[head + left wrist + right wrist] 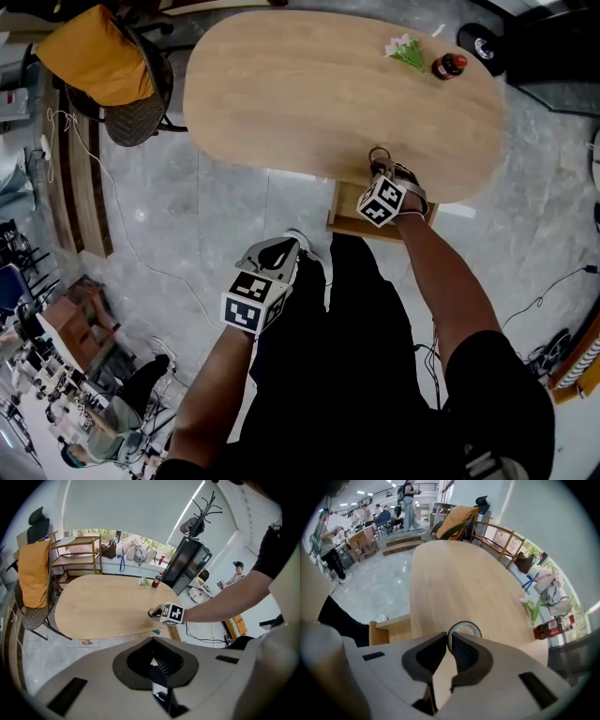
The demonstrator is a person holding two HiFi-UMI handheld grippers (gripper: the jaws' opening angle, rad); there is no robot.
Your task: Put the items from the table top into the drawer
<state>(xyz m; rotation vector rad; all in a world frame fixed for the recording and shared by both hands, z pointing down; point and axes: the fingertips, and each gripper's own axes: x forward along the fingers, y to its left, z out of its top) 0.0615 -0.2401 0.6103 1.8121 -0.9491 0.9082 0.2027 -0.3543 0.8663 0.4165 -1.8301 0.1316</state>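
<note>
Right gripper [449,641] pinches a ring-shaped item [465,624] by the open drawer [349,217]; left gripper [277,251] closed, empty; bottle [448,67] and green sprig [405,51] wait on the table's [281,94] far right.

No word, number or brand could be read anywhere. The bottle [449,66] at the upper right of the head view carried a red label, its print too small to make out. The marker cube [251,302] at lower centre and the second marker cube [382,202] right of centre showed only black-and-white square patterns, no letters.
</note>
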